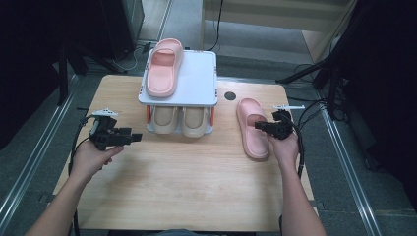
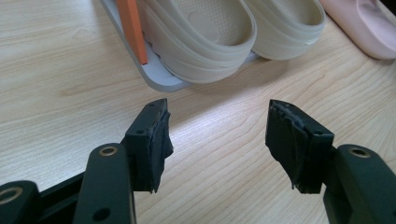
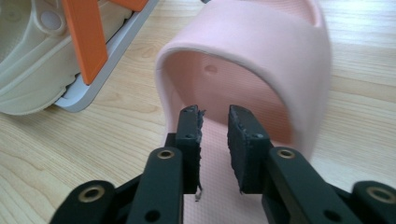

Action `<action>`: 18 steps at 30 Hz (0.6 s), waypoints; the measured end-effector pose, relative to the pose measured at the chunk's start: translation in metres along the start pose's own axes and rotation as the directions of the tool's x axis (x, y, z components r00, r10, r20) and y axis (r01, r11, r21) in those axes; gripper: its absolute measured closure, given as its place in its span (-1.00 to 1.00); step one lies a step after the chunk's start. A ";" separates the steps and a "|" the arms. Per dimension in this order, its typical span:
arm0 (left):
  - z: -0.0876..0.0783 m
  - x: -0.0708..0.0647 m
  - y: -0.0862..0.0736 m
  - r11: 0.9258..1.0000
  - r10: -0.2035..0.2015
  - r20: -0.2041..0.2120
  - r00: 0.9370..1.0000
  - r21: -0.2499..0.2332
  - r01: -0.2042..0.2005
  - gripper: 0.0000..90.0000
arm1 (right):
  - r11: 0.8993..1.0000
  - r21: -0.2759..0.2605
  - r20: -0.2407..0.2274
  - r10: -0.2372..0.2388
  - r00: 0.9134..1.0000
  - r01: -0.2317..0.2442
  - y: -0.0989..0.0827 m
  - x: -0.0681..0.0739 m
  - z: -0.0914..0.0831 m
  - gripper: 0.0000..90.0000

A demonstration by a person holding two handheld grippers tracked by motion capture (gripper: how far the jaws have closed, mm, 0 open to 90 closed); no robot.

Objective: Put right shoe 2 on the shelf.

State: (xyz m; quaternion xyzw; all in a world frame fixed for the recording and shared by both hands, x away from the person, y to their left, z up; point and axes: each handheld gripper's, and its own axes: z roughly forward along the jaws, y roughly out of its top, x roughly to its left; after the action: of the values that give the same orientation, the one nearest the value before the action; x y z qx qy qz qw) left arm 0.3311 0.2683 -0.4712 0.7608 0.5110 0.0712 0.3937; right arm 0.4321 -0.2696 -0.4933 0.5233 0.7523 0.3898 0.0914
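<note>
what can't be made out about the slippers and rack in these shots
- High view: the beige slippers sit under the rack's top shelf, which hides their far ends.
- Right gripper view: the pink slipper on the table is cut off by the top edge, and the right hand-held gripper covers part of its footbed.
- Left gripper view: that slipper's heel is cut off at the top right corner.

Pink slide slipper (image 1: 252,129): soft foam, wide strap, sole down on the desk (image 1: 187,191), lengthwise, toe end away from the person. Right of the shoe rack (image 1: 178,101), apart from it.
</note>
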 end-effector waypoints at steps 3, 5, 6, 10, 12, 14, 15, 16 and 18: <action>0.004 0.000 0.001 1.000 0.014 -0.009 1.000 0.019 -0.014 -0.09 | 1.000 -0.017 0.007 0.008 1.000 -0.008 -0.002 -0.003 -0.007 0.58; 0.007 0.000 0.002 1.000 0.018 -0.004 1.000 0.022 -0.018 -0.09 | 0.999 -0.029 0.012 0.017 1.000 -0.017 -0.005 -0.005 -0.012 0.55; 0.008 0.000 0.003 1.000 0.016 -0.002 1.000 0.024 -0.016 -0.09 | 0.999 -0.034 0.012 0.018 1.000 -0.018 -0.006 -0.006 -0.014 0.54; 0.014 -0.001 0.007 0.999 0.022 0.005 1.000 0.035 -0.022 -0.09 | 0.999 -0.043 0.029 0.031 0.999 -0.030 -0.011 -0.010 -0.022 0.52; 0.017 -0.001 0.008 0.999 0.027 0.016 1.000 0.028 -0.028 -0.09 | 0.998 -0.053 0.035 0.036 0.999 -0.035 -0.014 -0.013 -0.026 0.50; 0.019 -0.001 0.008 0.999 0.028 0.019 0.999 0.022 -0.028 -0.09 | 0.997 -0.063 0.045 0.043 0.998 -0.040 -0.017 -0.016 -0.029 0.46; 0.020 -0.001 0.008 0.999 0.029 0.021 0.999 0.022 -0.029 -0.09 | 0.997 -0.065 0.051 0.049 0.998 -0.045 -0.018 -0.018 -0.031 0.46; 0.020 0.000 0.008 0.999 0.026 0.026 0.999 0.021 -0.027 -0.09 | 0.997 -0.067 0.053 0.051 0.997 -0.047 -0.019 -0.019 -0.032 0.45; 0.022 0.000 0.009 1.000 0.023 0.032 0.999 0.016 -0.024 -0.08 | 0.996 -0.068 0.064 0.060 0.996 -0.056 -0.022 -0.023 -0.032 0.42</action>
State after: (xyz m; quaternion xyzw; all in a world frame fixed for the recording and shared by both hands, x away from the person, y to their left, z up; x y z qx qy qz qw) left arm 0.3489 0.2554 -0.4808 0.7711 0.4962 0.0595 0.3946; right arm 0.4087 -0.3081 -0.4922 0.5542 0.7198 0.3997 0.1221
